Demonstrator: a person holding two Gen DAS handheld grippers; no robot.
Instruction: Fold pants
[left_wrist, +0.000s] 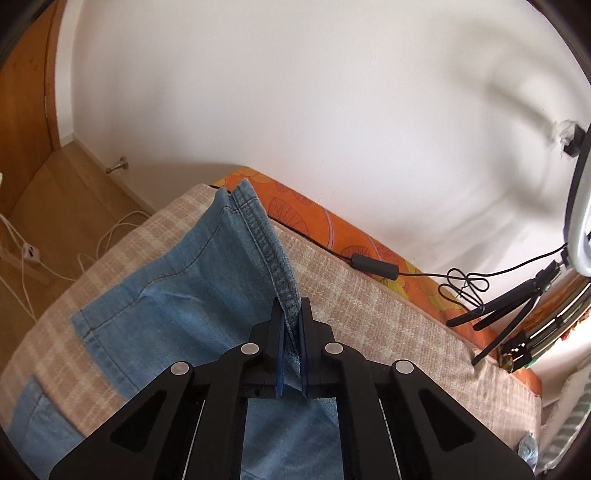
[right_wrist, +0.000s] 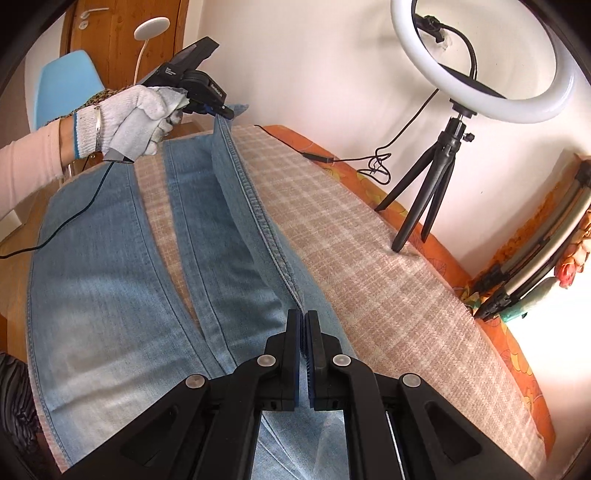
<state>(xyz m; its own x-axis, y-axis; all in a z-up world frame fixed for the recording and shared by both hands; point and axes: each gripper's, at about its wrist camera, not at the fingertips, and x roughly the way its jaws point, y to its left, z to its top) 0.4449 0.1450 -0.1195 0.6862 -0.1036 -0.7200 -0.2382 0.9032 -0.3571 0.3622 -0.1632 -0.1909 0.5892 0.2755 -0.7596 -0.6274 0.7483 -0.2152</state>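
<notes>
Light blue denim pants (right_wrist: 110, 280) lie on a beige checked cover (right_wrist: 369, 266) with both legs running away from me. My right gripper (right_wrist: 303, 317) is shut on the outer seam edge of the right leg and lifts it. My left gripper (left_wrist: 291, 314) is shut on the same leg's edge near its hem; the pants show there too (left_wrist: 192, 280). In the right wrist view the left gripper (right_wrist: 227, 112), in a white-gloved hand (right_wrist: 136, 114), holds the far end of that edge raised.
A ring light (right_wrist: 480, 62) on a black tripod (right_wrist: 424, 192) stands at the right on the orange patterned sheet (right_wrist: 517, 354), with its cable (right_wrist: 376, 162) beside it. A blue chair (right_wrist: 62, 85) and a wooden door (right_wrist: 122, 37) are at the back left. White cables (left_wrist: 55, 258) lie on the floor.
</notes>
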